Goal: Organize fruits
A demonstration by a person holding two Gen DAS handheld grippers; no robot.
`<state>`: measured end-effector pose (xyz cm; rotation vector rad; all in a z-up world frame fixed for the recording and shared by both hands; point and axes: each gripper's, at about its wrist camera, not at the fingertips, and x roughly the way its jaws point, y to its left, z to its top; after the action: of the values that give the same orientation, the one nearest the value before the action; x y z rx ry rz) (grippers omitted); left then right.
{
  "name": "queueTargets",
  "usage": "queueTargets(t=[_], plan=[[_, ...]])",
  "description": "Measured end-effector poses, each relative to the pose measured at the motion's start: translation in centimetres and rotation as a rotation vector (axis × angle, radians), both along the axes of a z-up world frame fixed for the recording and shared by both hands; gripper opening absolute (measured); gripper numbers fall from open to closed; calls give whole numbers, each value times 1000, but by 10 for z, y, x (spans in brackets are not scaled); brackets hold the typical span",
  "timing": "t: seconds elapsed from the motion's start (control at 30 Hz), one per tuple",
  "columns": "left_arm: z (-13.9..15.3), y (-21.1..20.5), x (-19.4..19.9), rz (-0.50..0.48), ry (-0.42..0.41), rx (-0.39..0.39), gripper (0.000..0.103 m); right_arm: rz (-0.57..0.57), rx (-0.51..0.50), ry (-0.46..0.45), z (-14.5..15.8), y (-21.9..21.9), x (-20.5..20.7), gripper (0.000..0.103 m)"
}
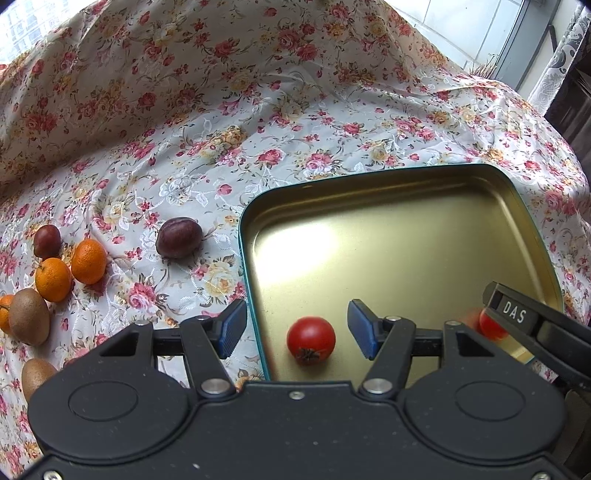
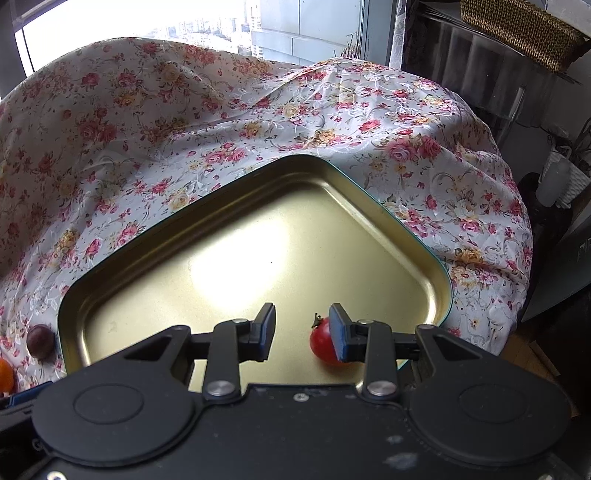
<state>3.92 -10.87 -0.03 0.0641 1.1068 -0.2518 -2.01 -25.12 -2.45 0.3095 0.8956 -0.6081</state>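
Observation:
A gold tin tray (image 1: 406,240) with a teal rim lies on a flowered cloth. My left gripper (image 1: 297,328) is open over the tray's near left corner. A red tomato (image 1: 311,339) rests on the tray floor between its blue pads, touching neither. A second red tomato (image 2: 322,341) lies at the tray's (image 2: 258,240) near right corner. My right gripper (image 2: 302,332) stands open there, and its right finger covers part of that tomato. In the left wrist view one finger (image 1: 513,315) of the right gripper shows above this tomato (image 1: 493,326).
Left of the tray on the cloth lie a dark plum (image 1: 179,236), a smaller plum (image 1: 47,240), two oranges (image 1: 88,260), and two kiwis (image 1: 28,321). The cloth (image 1: 258,92) rises in folds behind the tray. A window and a wicker basket (image 2: 517,29) lie beyond.

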Motion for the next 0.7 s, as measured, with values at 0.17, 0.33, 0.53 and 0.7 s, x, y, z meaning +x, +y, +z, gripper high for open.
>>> queueTargets(t=[0.17, 0.33, 0.53, 0.7], plan=[[-2, 0, 1, 4, 12, 11, 65, 2, 13, 42, -5, -1, 3, 35], [-2, 3, 3, 17, 19, 22, 65, 12, 7, 90, -9, 1, 7, 35], [-2, 9, 5, 31, 23, 18, 65, 13, 18, 98, -7, 1, 8, 35], [0, 15, 5, 43, 7, 20, 65, 24, -2, 97, -3, 6, 9, 35]])
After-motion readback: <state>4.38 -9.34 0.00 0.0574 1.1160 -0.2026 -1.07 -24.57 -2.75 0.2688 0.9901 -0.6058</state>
